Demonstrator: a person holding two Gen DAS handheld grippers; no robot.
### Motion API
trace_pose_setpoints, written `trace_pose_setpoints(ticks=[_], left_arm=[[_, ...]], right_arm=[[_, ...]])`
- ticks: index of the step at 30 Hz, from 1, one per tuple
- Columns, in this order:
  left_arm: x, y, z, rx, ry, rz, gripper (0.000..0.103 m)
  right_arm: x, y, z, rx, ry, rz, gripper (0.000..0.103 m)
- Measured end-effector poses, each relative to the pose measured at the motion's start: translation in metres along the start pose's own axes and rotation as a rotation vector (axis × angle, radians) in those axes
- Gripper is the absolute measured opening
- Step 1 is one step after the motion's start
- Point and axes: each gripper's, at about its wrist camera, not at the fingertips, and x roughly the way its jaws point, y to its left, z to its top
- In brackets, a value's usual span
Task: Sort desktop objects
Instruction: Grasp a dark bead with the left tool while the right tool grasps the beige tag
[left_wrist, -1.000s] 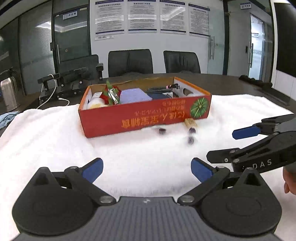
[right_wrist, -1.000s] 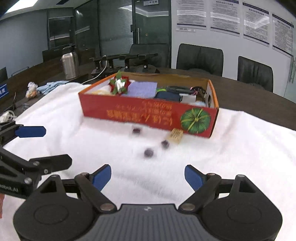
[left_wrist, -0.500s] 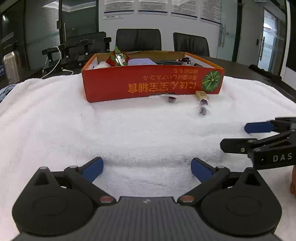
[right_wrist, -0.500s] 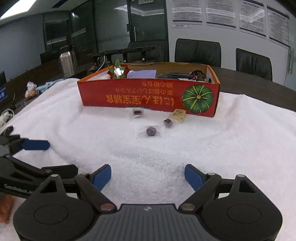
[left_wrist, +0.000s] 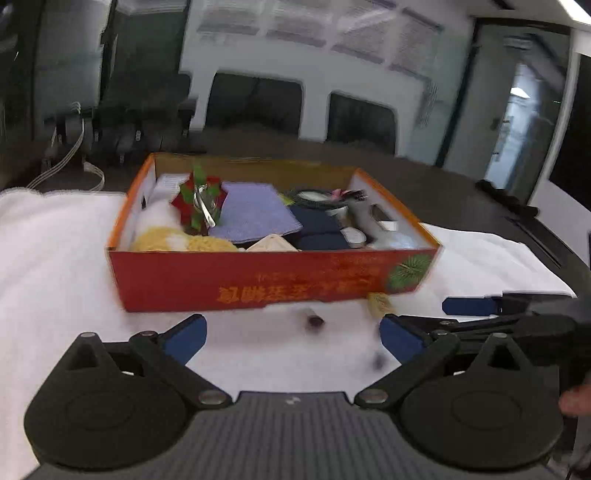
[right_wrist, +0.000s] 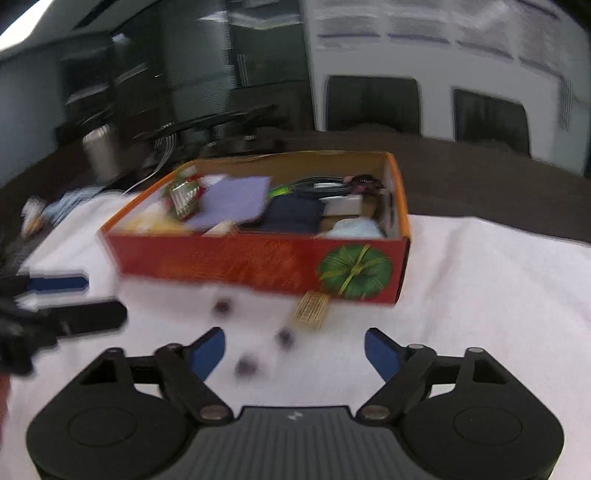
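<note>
A red cardboard box stands on a white towel. It holds a purple cloth, a red and green ornament, a dark blue item and cables. In front of it lie a tan packet and three small dark pieces. My left gripper hovers before the box, its jaws closing with nothing between the pads. My right gripper hangs over the dark pieces, its jaws also closing on nothing. Each gripper shows in the other's view: the right gripper and the left gripper. Both views are blurred.
Two black chairs stand behind the dark table. A steel flask and black gear with white cables sit at the back left. A person's hand shows at the right edge.
Both grippers have moved in toward the box, which looks larger now, and both views look down into it. Both pairs of jaws stand a little narrower.
</note>
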Motion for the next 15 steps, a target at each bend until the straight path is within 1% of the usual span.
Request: trace_pose_setpoints(ticks=[1,2,3,4,5,7,8,9,10,11,12,14,15], left_arm=[[0.012,0.002,0.007,-0.024,0.016,0.0,0.092],[0.023,0.003,0.012,-0.042,0.032,0.001,0.082],[0.032,0.003,0.016,-0.057,0.048,0.011,0.078],[0.04,0.0,0.019,-0.049,0.058,0.015,0.078],[0.044,-0.003,0.018,-0.024,0.054,0.022,0.078],[0.054,-0.008,0.014,0.015,0.048,0.074,0.078],[0.059,-0.01,0.011,0.02,0.061,0.076,0.078],[0.062,-0.01,0.009,0.015,0.075,0.063,0.075],[0.065,-0.01,0.006,0.016,0.085,0.048,0.073],[0.069,-0.012,0.004,0.02,0.093,0.046,0.069],[0.071,-0.013,0.002,0.026,0.096,0.052,0.064],[0.078,-0.018,0.0,0.047,0.108,0.062,0.059],[0.078,-0.021,-0.002,0.06,0.101,0.072,0.058]], right_arm=[[0.01,-0.003,0.007,0.025,0.011,-0.003,0.067],[0.019,-0.005,0.012,0.047,0.006,-0.016,0.06],[0.029,-0.006,0.016,0.058,0.009,-0.042,0.05],[0.037,-0.006,0.018,0.07,0.018,-0.063,0.046],[0.046,-0.006,0.018,0.077,0.029,-0.079,0.046],[0.06,-0.007,0.015,0.087,0.043,-0.098,0.041],[0.061,-0.004,0.012,0.072,0.02,-0.104,0.04],[0.061,0.0,0.009,0.039,0.012,-0.117,0.037],[0.06,0.002,0.006,0.017,0.002,-0.11,0.022],[0.059,0.002,0.006,0.014,-0.001,-0.074,0.022],[0.057,0.0,0.007,0.02,0.008,-0.067,0.021],[0.047,-0.007,0.01,0.036,-0.008,-0.053,0.021],[0.041,-0.01,0.012,0.045,-0.022,-0.052,0.021]])
